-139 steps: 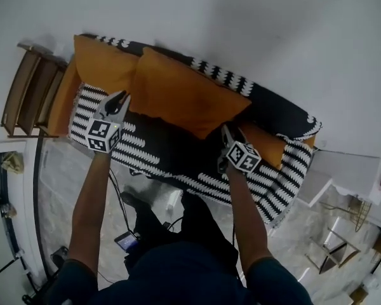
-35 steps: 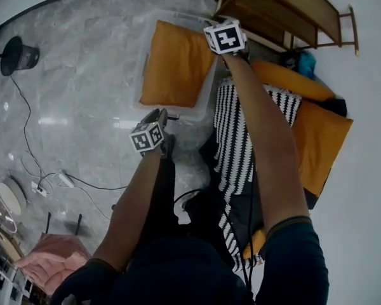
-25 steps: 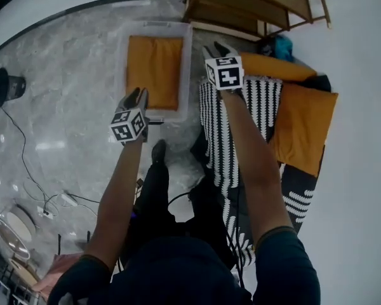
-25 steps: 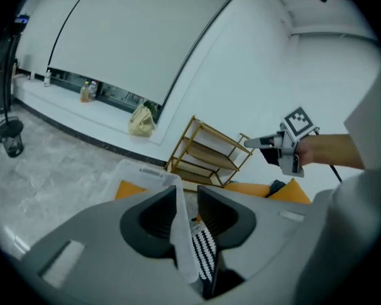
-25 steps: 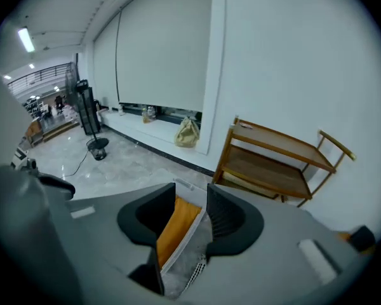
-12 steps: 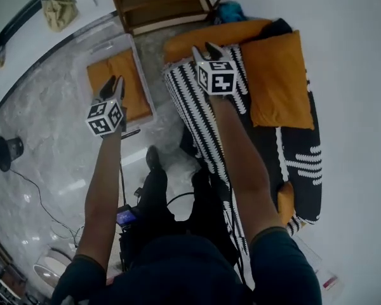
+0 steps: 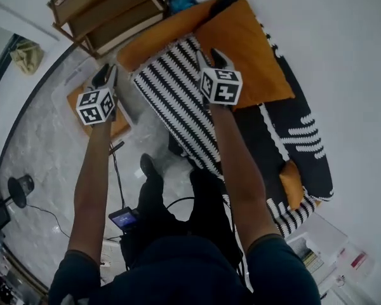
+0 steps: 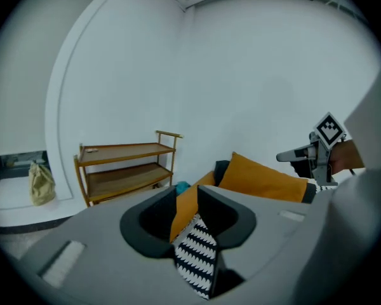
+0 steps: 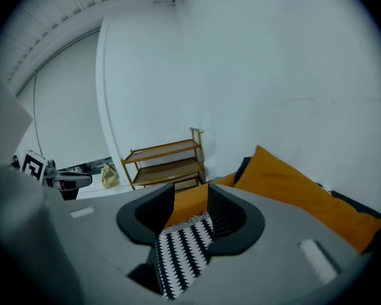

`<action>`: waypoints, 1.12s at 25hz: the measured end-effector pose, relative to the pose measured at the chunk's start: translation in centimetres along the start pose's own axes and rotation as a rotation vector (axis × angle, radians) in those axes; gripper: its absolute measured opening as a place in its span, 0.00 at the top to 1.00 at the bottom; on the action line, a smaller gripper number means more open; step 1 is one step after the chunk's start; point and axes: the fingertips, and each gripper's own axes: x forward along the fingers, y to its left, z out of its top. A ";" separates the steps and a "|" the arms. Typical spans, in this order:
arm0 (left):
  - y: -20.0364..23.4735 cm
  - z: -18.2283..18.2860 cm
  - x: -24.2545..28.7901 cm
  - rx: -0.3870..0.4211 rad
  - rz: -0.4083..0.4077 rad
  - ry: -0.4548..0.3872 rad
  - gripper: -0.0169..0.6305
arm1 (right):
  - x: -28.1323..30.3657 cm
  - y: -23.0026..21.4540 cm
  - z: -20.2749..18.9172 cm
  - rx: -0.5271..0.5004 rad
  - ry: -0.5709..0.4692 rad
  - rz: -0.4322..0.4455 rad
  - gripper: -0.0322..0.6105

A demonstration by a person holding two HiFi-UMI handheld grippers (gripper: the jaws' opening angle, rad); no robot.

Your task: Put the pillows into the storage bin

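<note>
A large orange pillow leans on the black sofa back, also seen in the left gripper view and the right gripper view. A second orange pillow lies in the clear storage bin on the floor left of the sofa. My left gripper hovers over the bin, open and empty. My right gripper hangs above the striped throw, close to the large pillow. It is open; its jaws have just been opening slightly, with nothing between them.
A wooden shelf rack stands against the wall behind the bin. A small orange cushion lies at the sofa's near end. Cables, a black device and a black stand lie on the marble floor.
Both grippers have swung away from the bin toward the sofa. The right one now hangs over the striped throw, and the left one is at the bin's edge. The pillow stays in the bin.
</note>
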 end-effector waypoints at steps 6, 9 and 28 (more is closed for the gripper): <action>-9.7 1.5 8.3 0.177 -0.133 0.075 0.82 | -6.8 -13.3 -4.0 0.203 -0.033 -0.148 0.70; -14.3 2.0 13.1 0.302 -0.196 0.122 0.81 | -9.9 -19.6 -7.6 0.330 -0.044 -0.237 0.66; -23.9 1.3 37.4 0.675 -0.428 0.289 0.54 | -10.2 -24.7 -25.0 0.734 0.029 -0.389 0.43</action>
